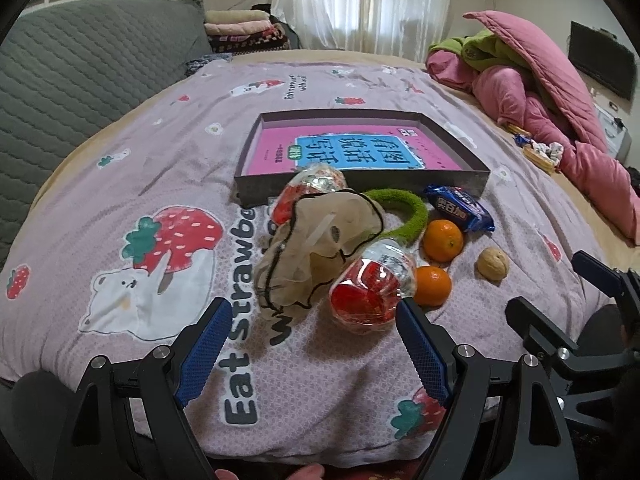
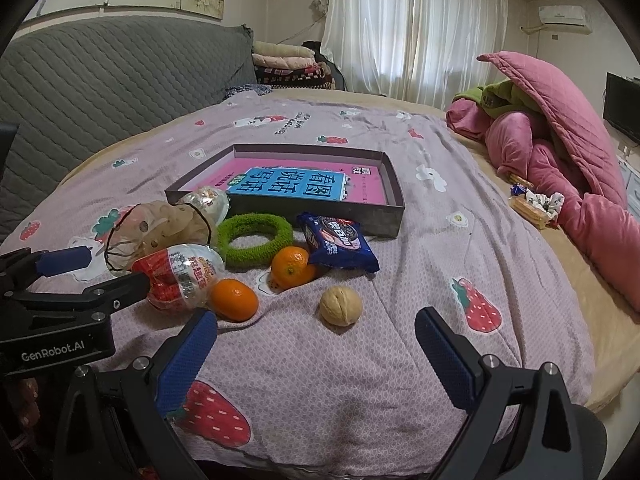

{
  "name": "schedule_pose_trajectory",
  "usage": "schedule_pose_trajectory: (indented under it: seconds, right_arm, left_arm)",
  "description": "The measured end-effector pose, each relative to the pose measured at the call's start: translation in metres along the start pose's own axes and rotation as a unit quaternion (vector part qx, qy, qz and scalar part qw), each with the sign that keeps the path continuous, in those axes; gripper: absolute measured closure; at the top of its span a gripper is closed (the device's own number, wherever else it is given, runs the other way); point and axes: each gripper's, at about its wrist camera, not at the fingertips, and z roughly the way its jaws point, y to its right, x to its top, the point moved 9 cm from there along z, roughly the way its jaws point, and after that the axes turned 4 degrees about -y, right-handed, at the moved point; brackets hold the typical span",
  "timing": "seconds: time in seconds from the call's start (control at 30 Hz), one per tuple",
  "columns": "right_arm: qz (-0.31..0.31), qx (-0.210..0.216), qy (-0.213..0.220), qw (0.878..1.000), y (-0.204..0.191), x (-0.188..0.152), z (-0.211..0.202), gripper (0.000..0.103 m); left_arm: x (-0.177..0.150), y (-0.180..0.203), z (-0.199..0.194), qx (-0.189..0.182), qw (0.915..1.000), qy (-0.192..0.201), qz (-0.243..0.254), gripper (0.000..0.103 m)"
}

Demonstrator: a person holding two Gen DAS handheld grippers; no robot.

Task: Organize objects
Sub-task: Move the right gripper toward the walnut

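Hovering over the bed (image 1: pixel 120 184), left tool (image 1: pixel 316 344) and right tool (image 2: pixel 316 356) both open, empty. Nothing gathered yet: oranges (image 2: pixel 234 299), walnut (image 2: pixel 341 305), snack pack (image 2: pixel 340 242) lying before the box (image 2: pixel 384 216). Next, probably: closing on the walnut, carrying it into the box.

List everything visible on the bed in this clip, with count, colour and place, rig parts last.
Box: 1, dark, mid-bed, holding a pink-and-blue book.
Toy capsules: 2, clear and red; near one by the left tongs, far one at the box.
Mesh pouch: 1, beige, between the capsules.
Ring: 1, green, before the box.
Oranges: 2, orange.
Snack pack: 1, blue.
Walnut: 1, tan.
Bedding pile: pink and green, right.
Left tongs: open.
Right tongs: open.
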Motion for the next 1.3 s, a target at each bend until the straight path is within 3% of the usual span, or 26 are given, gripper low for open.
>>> schedule_pose_trajectory:
  seconds: [0.73,1.3]
  right_arm:
    - [0.023,-0.002,-0.032,0.999,0.031,-0.007,0.03,0.005]
    - [0.005,0.002,-0.051,0.999,0.036,-0.002,0.057,0.008]
  left_arm:
    - [0.001,0.011,0.029,-0.021,0.9994,-0.026,0.007,0.019]
    - [0.007,0.019,0.054,-0.031,0.9988,-0.037,0.011,0.019]
